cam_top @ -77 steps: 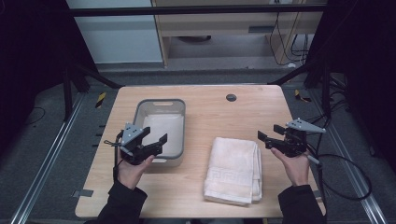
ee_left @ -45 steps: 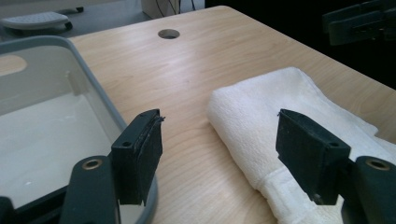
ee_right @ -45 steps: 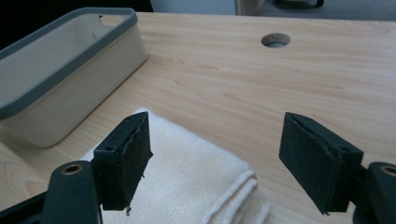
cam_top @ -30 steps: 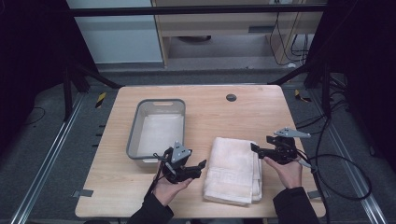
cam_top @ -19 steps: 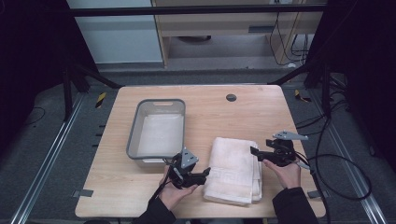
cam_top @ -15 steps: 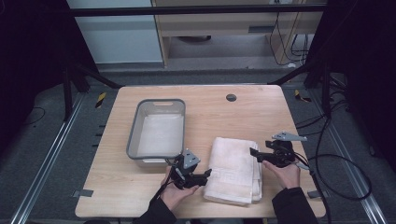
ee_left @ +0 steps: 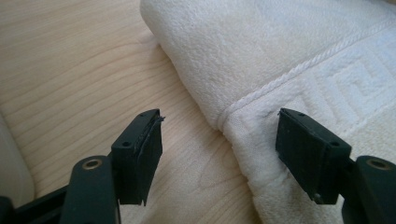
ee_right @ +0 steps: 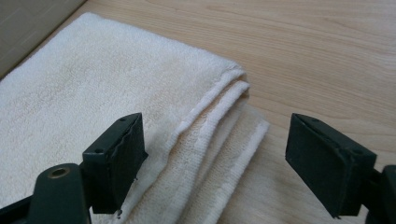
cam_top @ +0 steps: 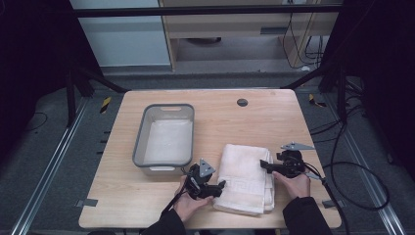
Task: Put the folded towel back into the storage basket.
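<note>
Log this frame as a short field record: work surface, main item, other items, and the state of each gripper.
surface: wooden table
main item: folded white towel, lying flat, near the front edge
other item: grey bin, left of the towel and behind its front edge
left gripper: open, jaws straddle the towel's left edge, just been opening
right gripper: open, jaws astride the towel's layered right edge
held: nothing

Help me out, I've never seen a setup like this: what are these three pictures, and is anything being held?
A person stands at a wooden table with a hand-held two-jaw tool in each hand. The high view looks down from above; the other two views come from cameras riding on each tool. On the table lie a folded white towel and a grey tub. The left tool and the right tool sit at opposite towel edges. The left tool's jaws have just been opening. Both stand open, holding nothing.
</note>
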The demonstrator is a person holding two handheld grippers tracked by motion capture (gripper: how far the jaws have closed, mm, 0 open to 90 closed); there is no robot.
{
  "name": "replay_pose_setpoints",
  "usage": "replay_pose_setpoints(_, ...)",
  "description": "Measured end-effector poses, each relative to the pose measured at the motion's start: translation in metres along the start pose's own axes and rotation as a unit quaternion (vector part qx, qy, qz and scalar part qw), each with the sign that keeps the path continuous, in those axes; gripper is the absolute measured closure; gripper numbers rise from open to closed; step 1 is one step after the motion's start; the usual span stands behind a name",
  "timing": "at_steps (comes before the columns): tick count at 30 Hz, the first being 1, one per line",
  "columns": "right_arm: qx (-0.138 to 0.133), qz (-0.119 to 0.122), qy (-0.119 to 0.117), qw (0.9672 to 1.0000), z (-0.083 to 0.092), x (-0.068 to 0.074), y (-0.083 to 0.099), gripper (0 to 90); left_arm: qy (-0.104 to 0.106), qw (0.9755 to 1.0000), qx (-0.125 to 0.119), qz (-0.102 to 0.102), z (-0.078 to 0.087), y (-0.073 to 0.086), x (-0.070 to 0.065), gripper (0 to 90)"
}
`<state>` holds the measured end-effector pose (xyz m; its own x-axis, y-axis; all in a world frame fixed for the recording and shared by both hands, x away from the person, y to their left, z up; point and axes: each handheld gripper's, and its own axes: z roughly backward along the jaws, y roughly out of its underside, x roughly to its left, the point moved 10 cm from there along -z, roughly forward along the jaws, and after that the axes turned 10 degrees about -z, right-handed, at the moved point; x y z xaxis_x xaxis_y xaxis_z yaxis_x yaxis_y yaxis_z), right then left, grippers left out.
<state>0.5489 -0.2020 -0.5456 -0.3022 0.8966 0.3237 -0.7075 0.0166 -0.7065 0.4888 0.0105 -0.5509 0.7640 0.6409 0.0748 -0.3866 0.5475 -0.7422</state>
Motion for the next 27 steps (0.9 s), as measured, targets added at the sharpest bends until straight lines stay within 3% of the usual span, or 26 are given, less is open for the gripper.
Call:
replay_pose_setpoints(20, 0.031, -0.025, -0.005, 0.9992, -0.016, 0.003, 0.012, 25.9, 0.027, 0.9994, 0.017, 0.015, -0.012, 0.006, -0.006, 37.3)
replay_pose_setpoints(22, 0.039, -0.039, -0.013, 0.9984, -0.017, 0.004, 0.014, 28.4, 0.034, 0.9990, 0.018, 0.021, -0.013, 0.006, -0.008, 40.0)
replay_pose_setpoints(27, 0.043, -0.044, -0.031, 0.9976, -0.018, 0.006, 0.015, 34.9, 0.042, 0.9985, 0.023, 0.024, -0.013, 0.005, -0.009, 44.5)
